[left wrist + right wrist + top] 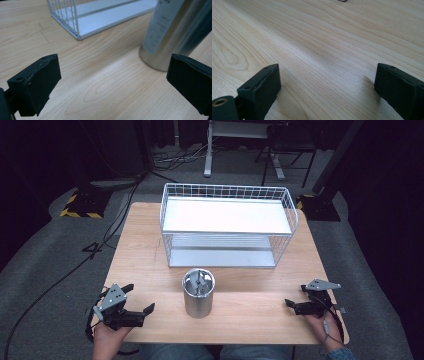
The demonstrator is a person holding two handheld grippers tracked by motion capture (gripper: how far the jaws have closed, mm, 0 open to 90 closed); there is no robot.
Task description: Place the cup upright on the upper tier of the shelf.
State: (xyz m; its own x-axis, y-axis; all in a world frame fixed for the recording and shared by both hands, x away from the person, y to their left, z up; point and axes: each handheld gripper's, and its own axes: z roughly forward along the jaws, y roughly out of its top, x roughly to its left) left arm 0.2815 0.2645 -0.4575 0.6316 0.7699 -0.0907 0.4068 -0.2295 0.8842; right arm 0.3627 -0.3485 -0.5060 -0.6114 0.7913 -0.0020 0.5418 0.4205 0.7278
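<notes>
**Both claws open, steel cup untouched**

Your left gripper (139, 299) sat at the near left edge of the table (145, 250) in the high view, jaws spread wide with nothing between them, pointing toward the metal cup (198, 293). You held it in your left hand (107, 332), whose wrist was cut off by the bottom edge. Your right gripper (295, 296) rested near the right edge, also open and empty, aimed leftward, with your right hand (322, 325) partly hidden under its cable. That cup stood upright in the middle of the table's near half, a shiny steel cylinder with an open top; what lay inside was too small to make out. Behind it stood a white wire rack (227, 225) with two shelves.

From the left gripper view, your jaws stood far apart over bare wood, and the cup (172, 35) rose just beyond the right jaw, its top cut off, its pale label blurred. One corner of the rack (77, 25) showed behind.

From the right gripper view, your jaws gaped over plain tabletop (324, 50), holding nothing.
</notes>
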